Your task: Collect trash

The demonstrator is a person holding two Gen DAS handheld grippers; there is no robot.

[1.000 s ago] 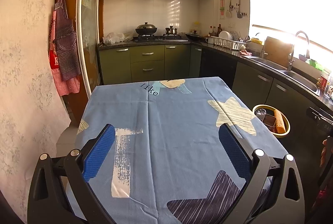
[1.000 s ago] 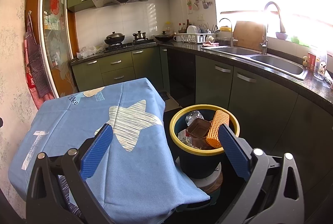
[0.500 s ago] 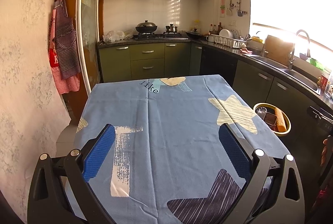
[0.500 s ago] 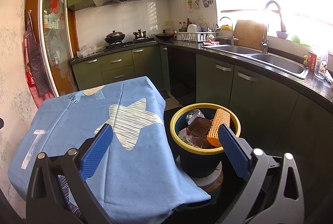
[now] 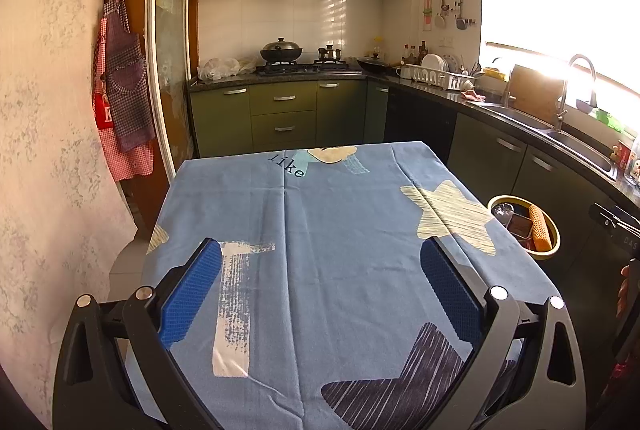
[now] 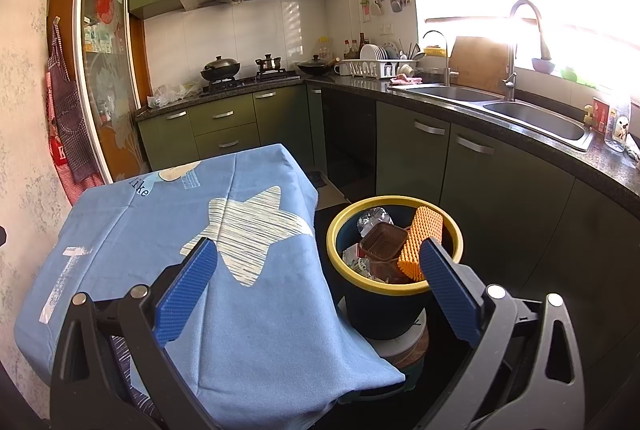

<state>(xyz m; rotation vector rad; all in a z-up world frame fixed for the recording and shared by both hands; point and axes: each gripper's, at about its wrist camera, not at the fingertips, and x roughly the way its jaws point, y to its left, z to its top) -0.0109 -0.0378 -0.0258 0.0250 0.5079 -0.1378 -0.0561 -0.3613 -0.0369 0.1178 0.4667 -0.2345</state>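
The left hand-held gripper (image 5: pixel 320 262) hangs over the near part of the desk (image 5: pixel 320 230) with its two blue pads spread wide and nothing between them. It points along the desk's length toward the stove (image 5: pixel 304 67) at the far wall. The desk is covered by one blue cloth printed with pale stars, a white brush stroke and a dark striped star near the gripper.

The right hand-held gripper (image 6: pixel 318 258) is likewise released, its two pads far apart and gripping nothing. It sits above the right edge of the desk (image 6: pixel 160 222), where the cloth drapes down, and points toward the bin and the cabinets beyond.

One round bin (image 6: pixel 394 294), dark with a yellow rim, stands upright on the floor just beside the desk's right side, seemingly on a low round base. The trash is inside it. Counted from the right view: one orange ridged foam piece (image 6: pixel 420 242) standing steeply against the far right wall, long axis running up toward the rim; one brown plastic tray (image 6: pixel 384 240) tilted beside it; one crumpled clear wrapper (image 6: pixel 372 218) at the back; and some printed scraps (image 6: pixel 354 258) on the left, too jumbled to count. The gripper's right pad overlaps the bin's near rim in the view; I cannot tell whether they touch.

In the left view the same bin (image 5: pixel 554 230) shows past the desk's right edge.
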